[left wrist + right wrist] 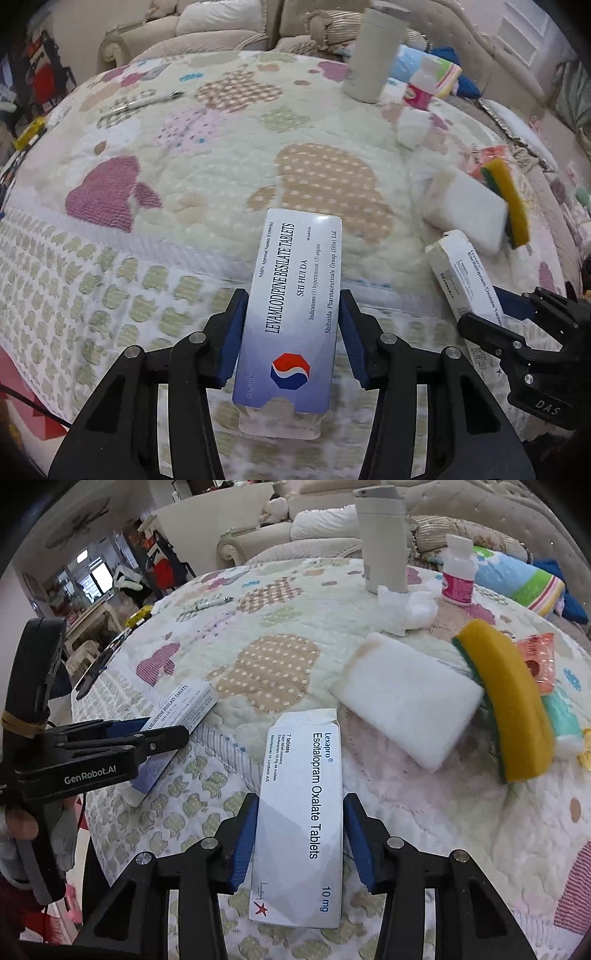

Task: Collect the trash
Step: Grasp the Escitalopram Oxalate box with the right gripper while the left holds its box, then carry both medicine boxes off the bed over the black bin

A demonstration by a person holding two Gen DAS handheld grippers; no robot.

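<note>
My left gripper [293, 325] is shut on a pale blue Levamlodipine tablet box [291, 314], held above the quilted bed cover [184, 177]. My right gripper [300, 834] is shut on a white Lexapro tablet box [301, 819]. In the left wrist view the right gripper [517, 325] shows at the right with the Lexapro box [465, 280]. In the right wrist view the left gripper [122, 738] shows at the left with the Levamlodipine box [177, 720].
On the cover lie a white sponge [406, 698], a yellow-green scouring sponge [509, 701], crumpled tissue [406, 607], a small pink-labelled bottle [458, 572], a tall grey cylinder [384, 539], an orange wrapper [539, 661] and a pen [147, 101]. Sofas stand behind.
</note>
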